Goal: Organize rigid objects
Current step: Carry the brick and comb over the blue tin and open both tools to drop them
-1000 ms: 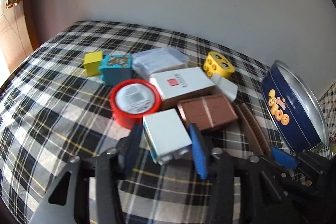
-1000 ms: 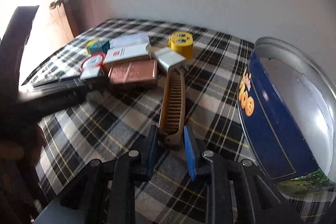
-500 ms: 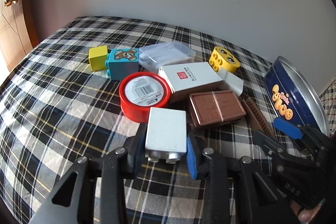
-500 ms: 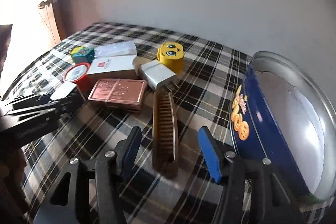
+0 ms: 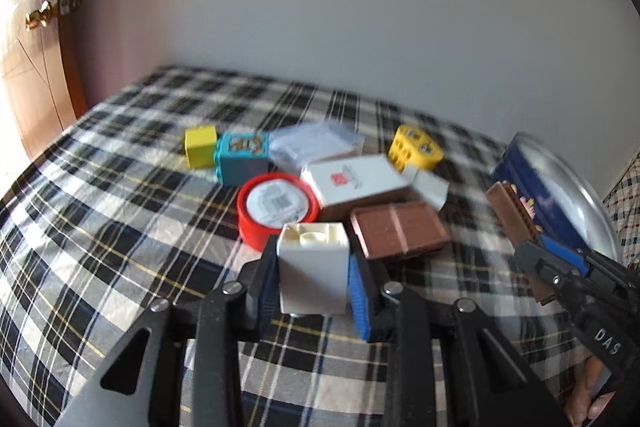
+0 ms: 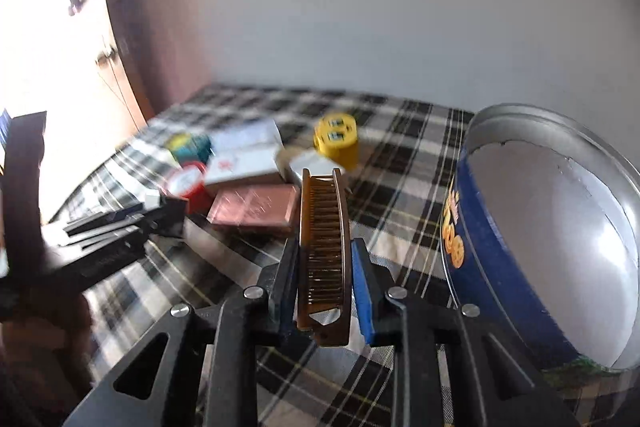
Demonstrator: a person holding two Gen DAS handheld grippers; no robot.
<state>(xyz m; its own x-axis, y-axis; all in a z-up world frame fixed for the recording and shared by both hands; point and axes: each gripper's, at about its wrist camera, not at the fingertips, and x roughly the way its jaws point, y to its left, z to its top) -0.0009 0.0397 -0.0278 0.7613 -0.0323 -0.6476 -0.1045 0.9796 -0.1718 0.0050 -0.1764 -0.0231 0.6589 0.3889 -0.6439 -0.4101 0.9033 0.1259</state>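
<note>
My left gripper (image 5: 312, 279) is shut on a white toy block (image 5: 312, 267) and holds it lifted above the plaid cloth (image 5: 100, 227). My right gripper (image 6: 322, 279) is shut on a brown comb (image 6: 322, 227) and holds it raised, just left of the open blue cookie tin (image 6: 540, 247). In the left wrist view the comb (image 5: 514, 215) and right gripper (image 5: 560, 263) are in front of the tin (image 5: 548, 187). On the cloth lie a red round lid (image 5: 276, 207), a brown case (image 5: 400, 231), a white box (image 5: 356, 183), a yellow block (image 5: 416, 147), a teal block (image 5: 242, 157) and a small yellow cube (image 5: 200, 145).
A clear plastic box (image 5: 316, 143) and a small white box (image 5: 428, 185) lie in the cluster. A wall runs behind the bed. A wooden door (image 5: 36, 67) stands at the left. The left gripper's body (image 6: 100, 243) shows at the left in the right wrist view.
Both grippers closed and lifted: the left raised and tilted the white block, the right closed on the comb and raised it beside the tin.
</note>
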